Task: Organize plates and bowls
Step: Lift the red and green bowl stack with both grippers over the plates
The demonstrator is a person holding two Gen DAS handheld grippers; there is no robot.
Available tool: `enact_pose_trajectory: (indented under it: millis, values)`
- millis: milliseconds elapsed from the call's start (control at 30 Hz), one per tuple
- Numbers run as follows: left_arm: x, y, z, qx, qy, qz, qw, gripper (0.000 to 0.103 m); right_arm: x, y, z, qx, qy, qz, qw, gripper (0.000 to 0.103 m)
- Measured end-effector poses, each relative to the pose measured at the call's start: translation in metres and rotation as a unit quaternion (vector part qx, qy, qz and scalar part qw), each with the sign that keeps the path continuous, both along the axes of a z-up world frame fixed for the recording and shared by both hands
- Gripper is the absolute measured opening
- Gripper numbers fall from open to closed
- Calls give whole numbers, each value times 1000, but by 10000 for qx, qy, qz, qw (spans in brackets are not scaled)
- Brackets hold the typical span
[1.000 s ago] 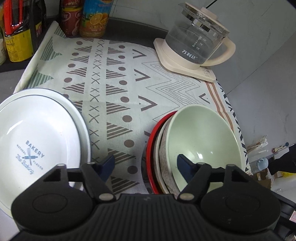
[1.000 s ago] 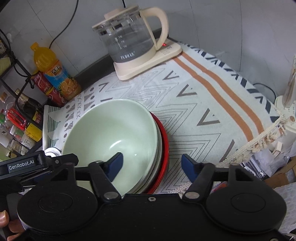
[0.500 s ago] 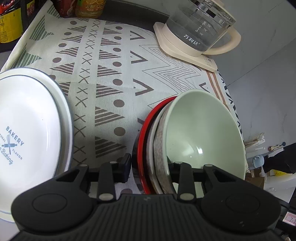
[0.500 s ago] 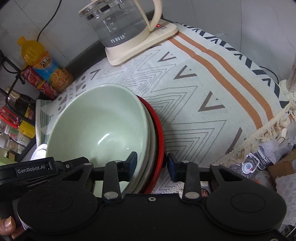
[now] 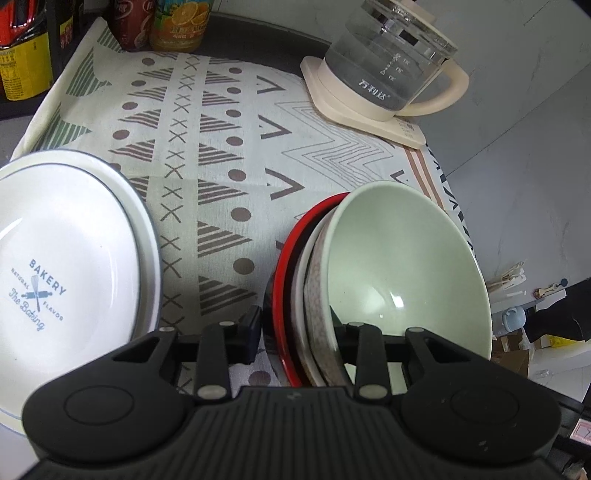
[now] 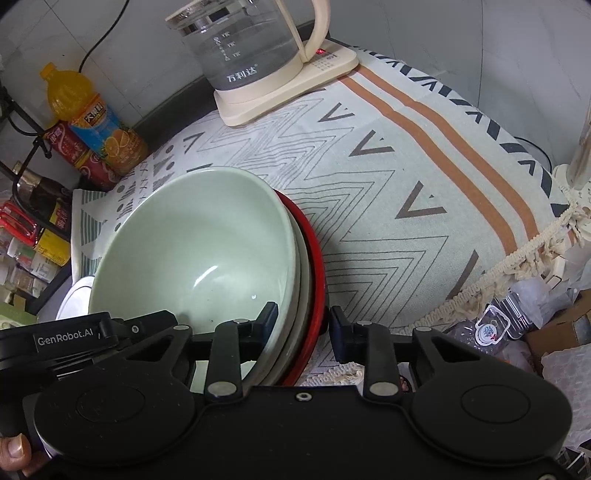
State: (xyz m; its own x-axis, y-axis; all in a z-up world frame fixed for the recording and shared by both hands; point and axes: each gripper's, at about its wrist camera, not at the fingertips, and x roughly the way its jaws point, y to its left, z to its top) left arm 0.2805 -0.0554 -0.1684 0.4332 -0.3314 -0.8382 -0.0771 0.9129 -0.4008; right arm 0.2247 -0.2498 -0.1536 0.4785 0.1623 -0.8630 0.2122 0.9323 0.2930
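Note:
A stack of bowls, pale green bowl [image 5: 402, 266] on top, then a speckled one, a white one and a red bowl [image 5: 288, 258] at the bottom, stands on the patterned cloth. My left gripper [image 5: 299, 332] is shut on the stack's near rim, one finger outside the red bowl, one inside the green bowl. My right gripper [image 6: 303, 325] is shut on the opposite rim of the same stack [image 6: 207, 251]. A stack of white "Bakery" plates [image 5: 62, 266] lies to the left; its edge shows in the right wrist view [image 6: 79, 291].
A glass kettle on a cream base [image 5: 384, 77] [image 6: 266, 62] stands at the back. Drink bottles [image 6: 92, 122] [image 5: 177, 22] and sauce bottles [image 5: 22, 55] line the back left. The cloth's fringed edge [image 6: 517, 258] drops off to clutter at the right.
Both grippers went from open around the bowl stack's rim to shut on it. The stack now sits a little nearer in both views.

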Motion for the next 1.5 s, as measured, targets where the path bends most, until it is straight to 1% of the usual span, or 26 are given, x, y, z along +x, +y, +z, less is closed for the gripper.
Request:
enact_pose_trajectory:
  millis: [333, 700, 1000, 1500]
  values:
    - [-3, 16, 32, -16, -378, 149, 9992, 32, 3, 12, 27, -47, -313, 118, 9994, 29]
    - [-15, 52, 57, 20, -646, 548, 9964, 32, 11, 39, 53, -52, -646, 453, 9969, 29]
    - [-31, 87, 63, 88, -705, 978, 9927, 32, 19, 74, 63, 21, -755, 884, 9932, 29]
    - [-54, 132, 64, 127, -705, 1559, 9852, 32, 27, 126, 66, 96, -797, 1519, 9851, 29]
